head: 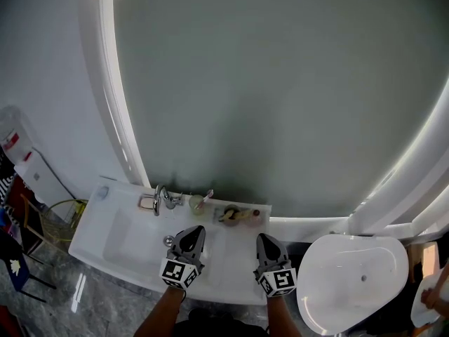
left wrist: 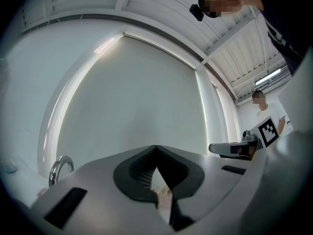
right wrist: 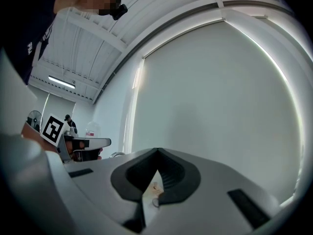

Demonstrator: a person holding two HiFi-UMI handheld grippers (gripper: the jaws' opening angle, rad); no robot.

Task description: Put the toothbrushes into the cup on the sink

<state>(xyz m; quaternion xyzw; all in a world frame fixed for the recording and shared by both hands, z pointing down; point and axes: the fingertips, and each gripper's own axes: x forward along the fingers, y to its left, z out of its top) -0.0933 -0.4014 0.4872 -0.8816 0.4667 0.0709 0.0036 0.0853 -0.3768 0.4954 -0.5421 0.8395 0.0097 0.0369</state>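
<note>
Fingers [head: 186,244] of the left gripper [head: 198,229] and of the right gripper [head: 261,236] are pressed together and empty. In the head view they hover over the front edge of the white sink counter [head: 224,260], probably to stay clear of the work. At the back edge, just right of the chrome faucet [head: 163,199], the small translucent cup [head: 196,204] holds a pinkish toothbrush [head: 207,196]. The rim props it, so its long axis leans up toward the back right.

Left gripper view: the fingers [left wrist: 141,169] meet at the tip with nothing between them.

Right gripper view: the fingers [right wrist: 171,175] are likewise closed and empty.
</note>
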